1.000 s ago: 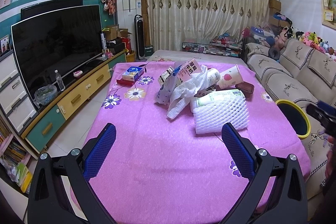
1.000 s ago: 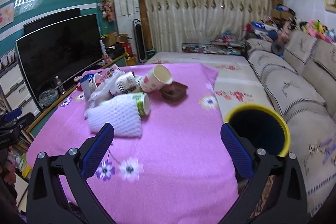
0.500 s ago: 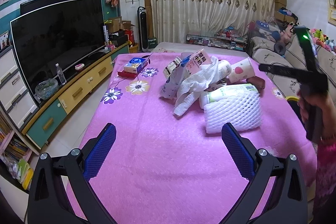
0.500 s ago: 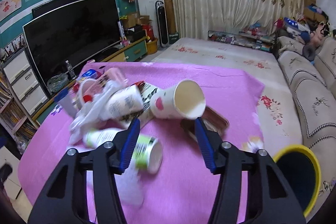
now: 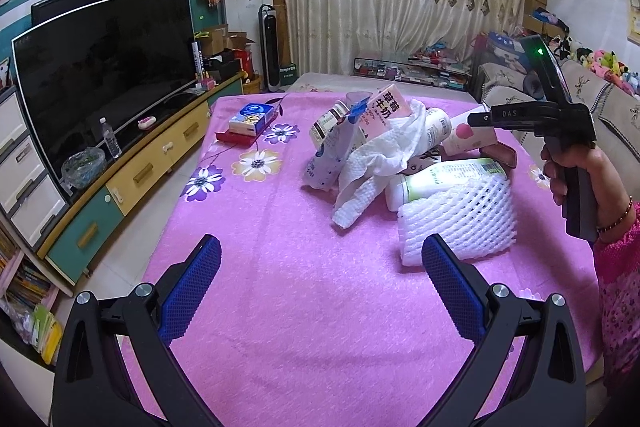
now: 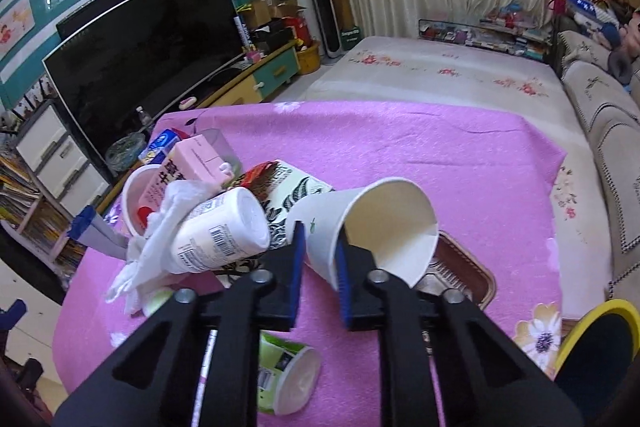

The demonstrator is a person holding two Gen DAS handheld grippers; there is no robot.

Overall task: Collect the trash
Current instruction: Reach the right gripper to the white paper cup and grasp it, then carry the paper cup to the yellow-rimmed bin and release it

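Note:
A heap of trash lies on the pink cloth (image 5: 280,227): a white paper cup (image 6: 384,223), a white bottle (image 6: 224,227), a pink milk carton (image 5: 386,111), crumpled tissue (image 5: 372,163), a white foam net (image 5: 460,219) and a green-and-white bottle (image 5: 444,175). My right gripper (image 6: 320,245) is closing its jaws on the cup's lower wall, which lies on its side between the blue pads. In the left wrist view a hand holds that gripper (image 5: 476,119) over the heap's right side. My left gripper (image 5: 320,247) stands open above bare cloth, short of the heap.
A dark bin with a yellow rim (image 6: 596,323) stands at the table's right edge beside the sofa (image 6: 608,131). A brown tray (image 6: 464,267) lies under the cup. A blue tissue box (image 5: 252,117) sits far left. The TV (image 5: 104,67) and its cabinet line the left wall.
My right gripper swung from the bin side to the heap and closed from wide open around the paper cup. The left gripper drifted slightly nearer the heap and stayed open.

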